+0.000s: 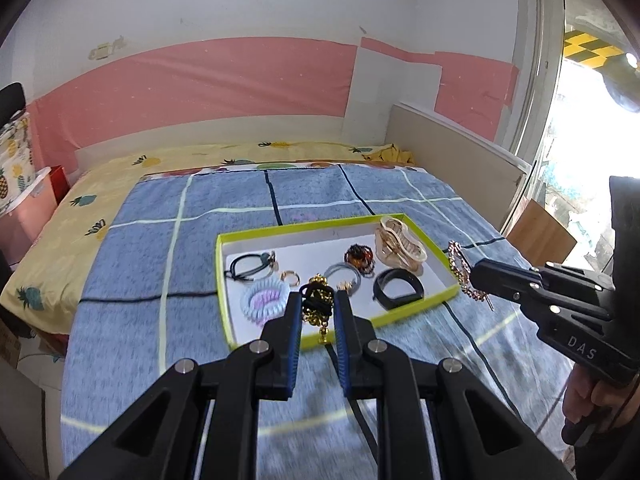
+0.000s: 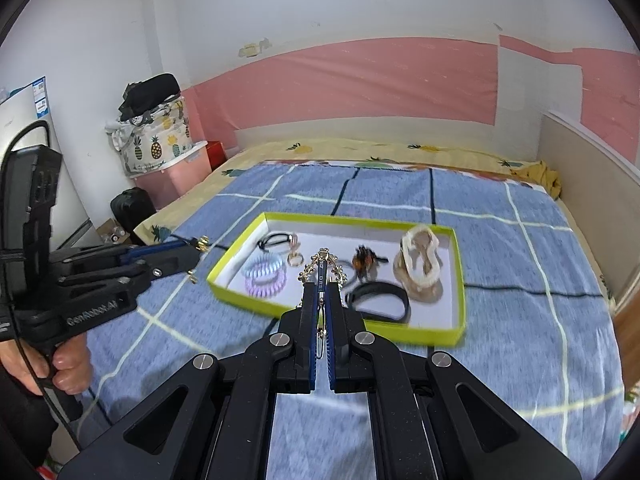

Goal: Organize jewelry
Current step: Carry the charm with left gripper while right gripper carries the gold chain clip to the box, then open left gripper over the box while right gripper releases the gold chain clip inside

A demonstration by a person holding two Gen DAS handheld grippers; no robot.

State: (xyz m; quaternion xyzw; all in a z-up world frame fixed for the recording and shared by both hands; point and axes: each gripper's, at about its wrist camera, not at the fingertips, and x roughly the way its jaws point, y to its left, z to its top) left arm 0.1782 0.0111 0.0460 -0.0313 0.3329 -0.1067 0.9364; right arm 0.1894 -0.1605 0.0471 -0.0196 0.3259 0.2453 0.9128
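Shallow lime-rimmed cardboard tray (image 1: 224, 264) on the blue checked bedspread (image 1: 152, 248), frame centre.
Inside, in the left wrist view: pale coiled plastic hair ties (image 1: 264, 300) lower left, black elastic hair tie (image 1: 244, 266) behind them, cream plastic claw clip (image 1: 398, 244) upper right, black plastic bangle (image 1: 398, 290) before it.

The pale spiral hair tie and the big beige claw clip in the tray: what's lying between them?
In the right wrist view, between the spiral hair tie and the claw clip lie a gold ring and an amber bead piece.

the right gripper (image 1: 474, 276) carries pale letters "das" on its black body, seen from the left wrist view. the left gripper (image 2: 196, 250) shows "genrobot.ai" along its black side. between the right gripper's own blue pads (image 2: 320, 280) the letters "drs" read lengthwise. the blue-and-white wall label (image 2: 39, 98) is too small to read.
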